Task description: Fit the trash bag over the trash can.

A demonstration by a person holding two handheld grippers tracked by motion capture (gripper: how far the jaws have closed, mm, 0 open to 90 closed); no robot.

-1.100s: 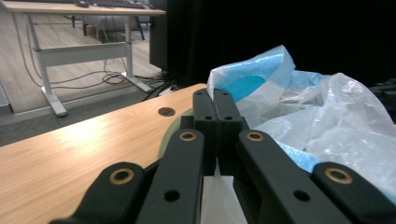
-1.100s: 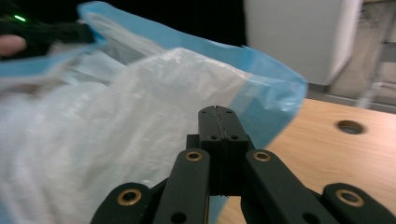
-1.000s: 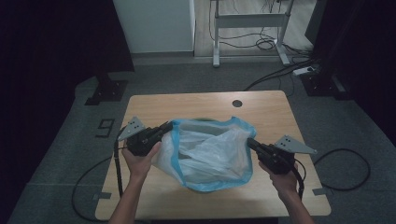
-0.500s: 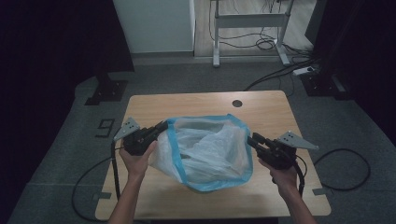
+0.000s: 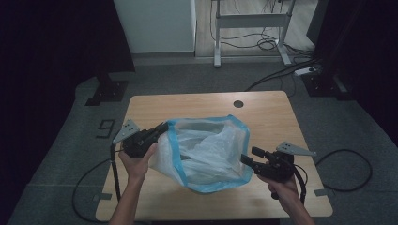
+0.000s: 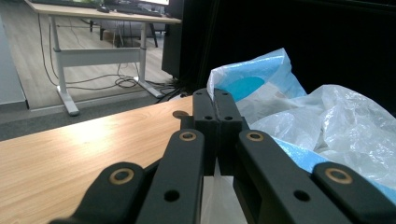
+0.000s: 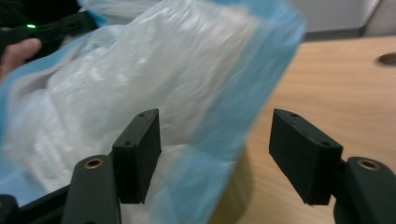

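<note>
1. Plastic bag (image 5: 206,152), translucent with a blue rim, sits mid-table (image 5: 263,105), mouth up and spread wide.
2. Left gripper (image 5: 159,129): jaws together, clamped on the bag's blue rim at its left edge; likely anchoring that side so the mouth holds open.
3. Right gripper (image 5: 248,158): jaws wide apart, the blue rim lying between them, unpinched; probably placed to take hold on that side.
4. Contents of bag cannot be made out
</note>
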